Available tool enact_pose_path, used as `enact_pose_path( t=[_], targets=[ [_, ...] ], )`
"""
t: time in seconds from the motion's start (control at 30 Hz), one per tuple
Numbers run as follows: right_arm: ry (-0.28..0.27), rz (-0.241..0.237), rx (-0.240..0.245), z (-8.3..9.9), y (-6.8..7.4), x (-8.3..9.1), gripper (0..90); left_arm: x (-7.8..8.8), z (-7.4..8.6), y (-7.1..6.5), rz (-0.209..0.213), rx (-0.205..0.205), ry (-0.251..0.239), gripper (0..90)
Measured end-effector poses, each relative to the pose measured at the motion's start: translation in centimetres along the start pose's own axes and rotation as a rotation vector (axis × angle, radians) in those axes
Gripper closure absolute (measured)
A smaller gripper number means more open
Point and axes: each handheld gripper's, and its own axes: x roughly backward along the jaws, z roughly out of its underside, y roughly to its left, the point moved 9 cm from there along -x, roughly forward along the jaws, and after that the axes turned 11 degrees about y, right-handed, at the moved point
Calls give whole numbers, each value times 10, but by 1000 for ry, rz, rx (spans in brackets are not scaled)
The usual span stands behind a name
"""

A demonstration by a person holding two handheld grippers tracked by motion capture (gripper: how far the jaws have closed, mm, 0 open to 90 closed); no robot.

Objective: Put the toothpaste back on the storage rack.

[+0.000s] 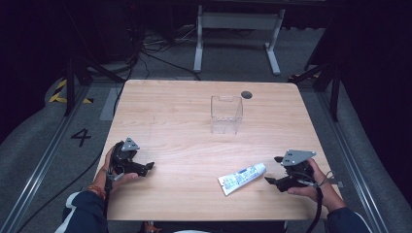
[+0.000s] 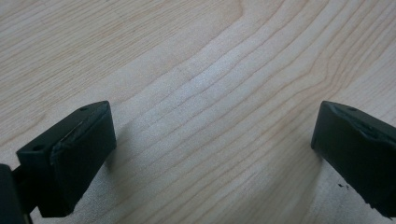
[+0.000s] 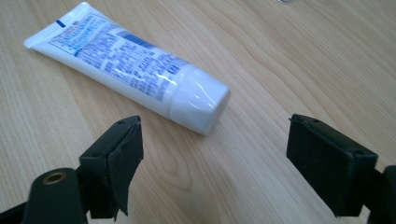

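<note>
A white tube with blue print (image 1: 242,177) lies flat on the wooden table (image 1: 184,121), its cap end pointing toward my right gripper (image 1: 273,170). That gripper is open just right of the cap, with nothing between its jaws. In the right gripper view the tube (image 3: 130,65) lies just ahead of my right gripper (image 3: 212,149), cap nearest, and its black pads (image 3: 126,158) stand wide apart. My left gripper (image 1: 148,168) rests near the table's front left corner in a hand. In the left gripper view my left gripper (image 2: 212,149) is open over bare wood.
A clear plastic box (image 1: 226,114) stands upright behind the table's centre. A dark round grommet (image 1: 247,94) sits near the far edge. Beyond the table are a white desk frame (image 1: 238,36) and floor cables.
</note>
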Motion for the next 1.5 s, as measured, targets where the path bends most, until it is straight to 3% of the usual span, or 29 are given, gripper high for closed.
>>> enact_pose_path(
  t=[0.1,0.2,0.43,0.53,0.6,1.13,1.33,1.5],
  targets=[
    [9,-9,39,-10,8,-4,194,0,0,-2,8,15,1,3],
    [24,-5,82,-20,16,-7,194,0,0,0,0,0,0,3],
    [59,-53,181,-37,38,-21,198,0,0,0,-2,-2,3,4],
    [79,-60,198,-41,44,-27,178,0,1,-1,3,12,2,4],
    [114,-28,226,-44,46,-32,175,1,1,0,-3,5,4,4],
    [228,-87,360,-59,70,-60,168,1,2,-2,5,17,5,4],
    [234,-120,376,-64,71,-64,215,1,2,-1,3,9,8,4],
    [253,-119,373,-67,68,-64,319,1,2,-2,4,11,8,4]
  ],
)
